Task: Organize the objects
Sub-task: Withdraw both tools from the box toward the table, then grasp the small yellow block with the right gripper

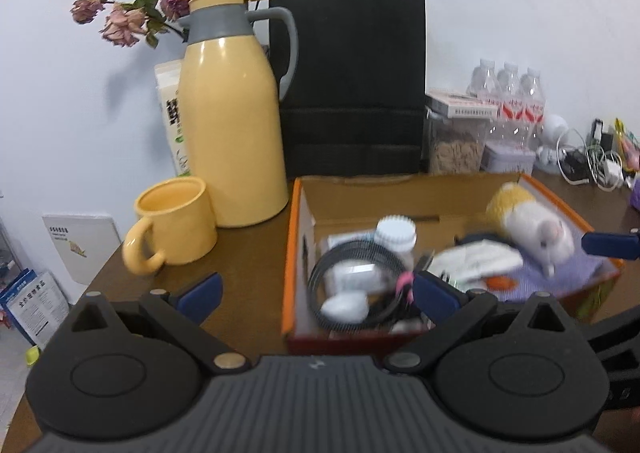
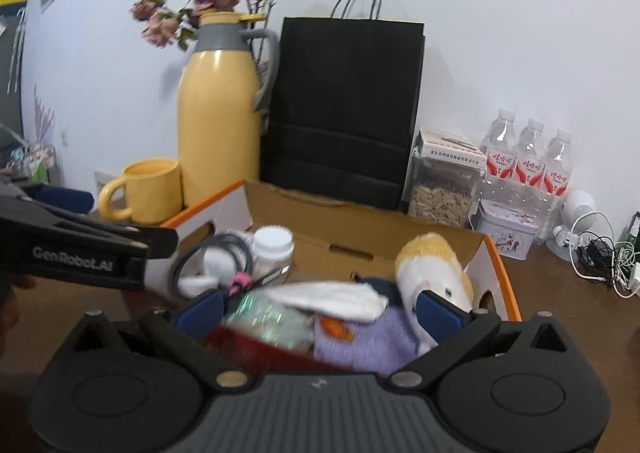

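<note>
An orange-edged cardboard box [image 1: 292, 253] sits on the brown table and holds a yellow and white plush toy [image 1: 528, 225], a white-capped jar [image 1: 396, 233], a black cable coil [image 1: 352, 285], a white cloth [image 1: 476, 257] and a purple cloth [image 1: 560, 273]. My left gripper [image 1: 316, 295] is open over the box's near left corner, pads touching nothing. My right gripper [image 2: 320, 313] stands wide open just above the purple cloth [image 2: 372, 341] and white cloth [image 2: 332, 297]; its right finger is beside the plush toy [image 2: 436, 269]. Nothing is held.
Behind the box stand a yellow thermos [image 1: 232, 125], a yellow mug [image 1: 176, 229], a black paper bag [image 1: 352, 85], a clear container of seeds [image 1: 456, 149] and water bottles [image 1: 512, 97]. Tangled cables [image 1: 592, 165] lie at the far right. The table edge runs along the left.
</note>
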Motion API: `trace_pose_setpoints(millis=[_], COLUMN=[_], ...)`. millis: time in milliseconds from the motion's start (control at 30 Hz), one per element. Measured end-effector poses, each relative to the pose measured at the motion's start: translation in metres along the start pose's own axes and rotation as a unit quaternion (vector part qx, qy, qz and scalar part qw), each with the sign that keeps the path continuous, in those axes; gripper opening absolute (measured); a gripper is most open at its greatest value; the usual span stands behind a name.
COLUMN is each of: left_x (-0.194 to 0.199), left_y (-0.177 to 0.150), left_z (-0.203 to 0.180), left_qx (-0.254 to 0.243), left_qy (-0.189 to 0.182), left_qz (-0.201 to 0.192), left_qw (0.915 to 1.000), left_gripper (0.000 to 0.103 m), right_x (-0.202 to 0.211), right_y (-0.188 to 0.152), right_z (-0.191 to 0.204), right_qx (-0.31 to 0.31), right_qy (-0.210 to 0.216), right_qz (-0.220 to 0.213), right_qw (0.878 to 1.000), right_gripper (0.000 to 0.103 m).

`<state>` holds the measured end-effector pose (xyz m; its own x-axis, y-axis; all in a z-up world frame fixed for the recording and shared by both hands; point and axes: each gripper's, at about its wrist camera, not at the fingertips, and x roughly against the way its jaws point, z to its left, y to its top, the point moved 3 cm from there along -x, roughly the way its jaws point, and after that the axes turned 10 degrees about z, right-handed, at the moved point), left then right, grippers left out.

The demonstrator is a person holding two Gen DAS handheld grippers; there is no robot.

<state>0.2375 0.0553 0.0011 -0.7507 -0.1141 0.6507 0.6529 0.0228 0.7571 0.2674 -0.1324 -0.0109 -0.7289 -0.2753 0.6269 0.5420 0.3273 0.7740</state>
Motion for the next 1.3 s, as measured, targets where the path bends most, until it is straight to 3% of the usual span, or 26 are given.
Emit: trace_pose_setpoints(millis=[400,600,700,967,1100,1300], left_x=[0.011,0.009,0.011,0.008,0.007,0.003], left_y=[-0.070,-0.086,-0.088,-0.090,-0.091,-0.092], left_z=[0.032,0.038,0.038,0.038,0.039,0.037], left_qx=[0.009,0.010,0.009,0.009,0.009,0.007], left_qy=[-0.017,-0.031,-0.035,-0.040,-0.038,-0.037], left_qz=[0.043,0.064,0.064,0.072,0.076,0.080], left_qw=[0.9989,0.9974,0.9973,0.9966,0.9963,0.9961], left_gripper=[0.103,0.103,0.103,0.103,0.103,0.103], right_x=[0.013,0.020,0.019,0.016,0.018,0.023], right_y=[-0.064,-0.082,-0.087,-0.093,-0.093,-0.088], right_z=[0.036,0.057,0.062,0.070,0.070,0.063], right_qx=[0.004,0.012,0.009,0.016,0.016,-0.002], right_qy=[0.032,0.068,0.076,0.096,0.108,0.109], right_qz=[0.054,0.068,0.079,0.093,0.090,0.070], right_qw=[0.998,0.995,0.994,0.991,0.990,0.992], right_gripper=[0.103,0.093,0.076,0.056,0.020,0.020])
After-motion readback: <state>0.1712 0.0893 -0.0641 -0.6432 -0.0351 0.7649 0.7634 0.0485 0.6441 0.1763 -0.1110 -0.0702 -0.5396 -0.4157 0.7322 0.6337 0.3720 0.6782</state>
